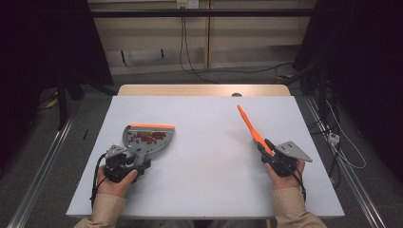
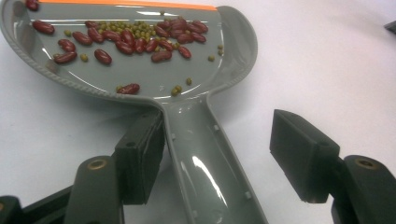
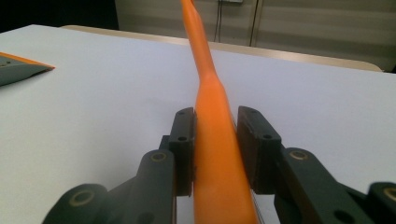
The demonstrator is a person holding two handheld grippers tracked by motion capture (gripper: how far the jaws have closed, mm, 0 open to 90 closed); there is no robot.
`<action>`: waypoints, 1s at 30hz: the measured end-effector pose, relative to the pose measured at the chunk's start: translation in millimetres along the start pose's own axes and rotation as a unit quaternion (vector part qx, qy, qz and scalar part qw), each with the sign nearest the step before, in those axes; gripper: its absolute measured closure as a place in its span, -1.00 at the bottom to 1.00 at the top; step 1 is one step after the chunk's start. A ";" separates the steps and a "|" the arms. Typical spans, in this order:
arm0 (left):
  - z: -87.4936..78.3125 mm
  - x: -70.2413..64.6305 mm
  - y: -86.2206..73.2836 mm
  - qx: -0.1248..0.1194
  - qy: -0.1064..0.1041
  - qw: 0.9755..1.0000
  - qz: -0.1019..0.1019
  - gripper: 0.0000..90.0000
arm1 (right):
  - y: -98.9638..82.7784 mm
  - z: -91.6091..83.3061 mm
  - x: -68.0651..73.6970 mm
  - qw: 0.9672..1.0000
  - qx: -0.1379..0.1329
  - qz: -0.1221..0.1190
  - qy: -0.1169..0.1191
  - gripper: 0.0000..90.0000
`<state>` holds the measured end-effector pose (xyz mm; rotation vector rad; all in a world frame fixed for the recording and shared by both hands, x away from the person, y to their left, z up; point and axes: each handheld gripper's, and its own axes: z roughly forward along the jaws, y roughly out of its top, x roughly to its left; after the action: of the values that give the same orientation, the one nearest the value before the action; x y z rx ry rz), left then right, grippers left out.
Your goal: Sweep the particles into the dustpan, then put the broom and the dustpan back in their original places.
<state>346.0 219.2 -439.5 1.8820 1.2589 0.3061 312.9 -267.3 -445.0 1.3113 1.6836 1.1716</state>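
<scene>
Meanwhile, right claw [image 3: 215, 144] tight around orange brush [image 3: 211, 140] — dustpan [image 2: 140, 51] apart.

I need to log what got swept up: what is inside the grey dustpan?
The grey dustpan holds dark red kidney beans and small green beans, mostly near its orange lip. Beans heaped together may hide others beneath.

Grey dustpan [image 1: 148, 138] on white table [image 1: 209, 156]
</scene>
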 end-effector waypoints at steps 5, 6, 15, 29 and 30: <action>-8.8 -3.9 -1.3 -0.015 -0.009 1.000 -0.002 -0.39 | -1.7 2.6 7.3 1.000 0.006 0.007 0.029 0.40; -11.3 -4.5 -2.0 -0.022 -0.011 1.000 -0.001 -0.43 | -2.3 2.9 8.7 0.998 0.014 0.027 0.052 0.27; -20.6 -4.5 -2.4 -0.082 -0.048 0.995 0.044 -0.77 | -2.3 -13.9 4.2 0.996 -0.006 0.055 0.066 -0.46; -30.7 -2.2 -9.6 -0.110 -0.086 0.987 0.078 -0.84 | -12.7 -42.7 -16.5 0.996 0.009 0.020 0.090 -0.59; -31.3 -1.3 -10.7 -0.110 -0.086 0.987 0.080 -0.84 | -13.8 -43.6 -17.6 0.995 0.012 0.018 0.093 -0.59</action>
<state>319.7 235.3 -427.6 1.7811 0.9219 0.3453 273.1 -295.7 -442.7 1.2840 1.8180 1.3336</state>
